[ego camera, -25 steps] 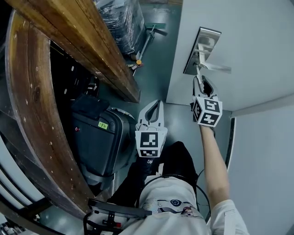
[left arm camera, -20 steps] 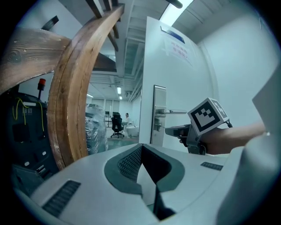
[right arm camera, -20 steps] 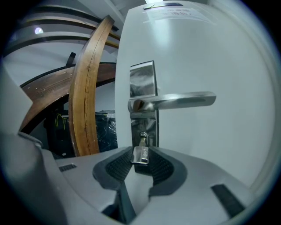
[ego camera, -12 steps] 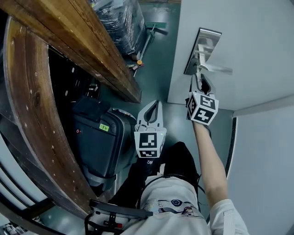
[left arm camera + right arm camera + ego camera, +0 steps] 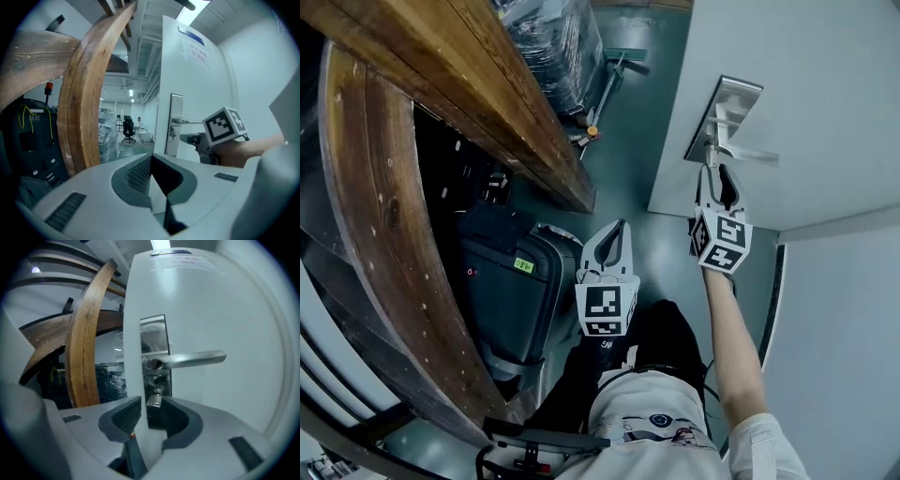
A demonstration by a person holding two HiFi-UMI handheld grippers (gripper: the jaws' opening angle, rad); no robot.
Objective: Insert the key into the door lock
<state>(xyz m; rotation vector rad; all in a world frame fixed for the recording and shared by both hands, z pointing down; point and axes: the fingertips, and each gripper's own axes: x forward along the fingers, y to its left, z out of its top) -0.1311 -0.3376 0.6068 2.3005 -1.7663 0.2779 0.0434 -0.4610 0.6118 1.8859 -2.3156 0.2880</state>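
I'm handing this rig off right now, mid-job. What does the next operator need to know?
Left tongs: shut, empty, held clear of the door.
Right tongs: open at the lock, one jaw on each side of the key, not gripping it.
Key: sticks out of the keyhole below the handle and looks inserted.
Done: insertion, apparently.
Left: probably just check that the key is fully seated, then back the right tongs off.
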